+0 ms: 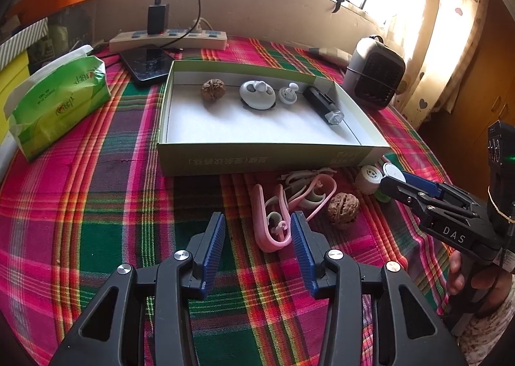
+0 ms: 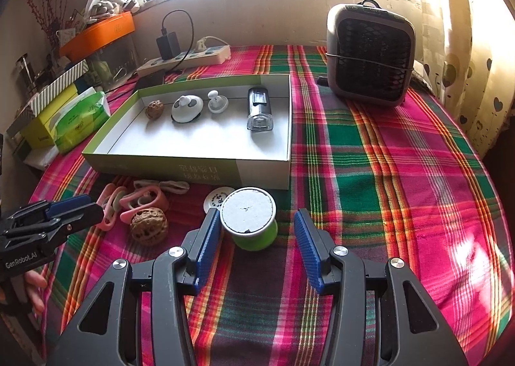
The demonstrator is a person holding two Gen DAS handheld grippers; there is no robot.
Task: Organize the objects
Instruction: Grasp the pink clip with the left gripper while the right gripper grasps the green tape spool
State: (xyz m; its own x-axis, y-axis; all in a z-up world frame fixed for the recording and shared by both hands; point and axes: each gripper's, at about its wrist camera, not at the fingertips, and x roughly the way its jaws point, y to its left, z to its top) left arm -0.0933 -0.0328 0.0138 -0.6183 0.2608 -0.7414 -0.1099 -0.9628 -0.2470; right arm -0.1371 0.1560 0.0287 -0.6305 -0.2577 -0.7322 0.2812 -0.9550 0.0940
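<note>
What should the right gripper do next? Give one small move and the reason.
Probably close the right gripper on the green spool: it sits between the open fingers, touching the left one, still on the cloth outside the box.

Open cloth (image 2: 402,173) right of box (image 2: 264,173); near side crowded by spool (image 2: 254,231), walnut (image 2: 148,226), pink clips (image 1: 273,221).

Two low wrist views, shared box (image 1: 267,153)
</note>
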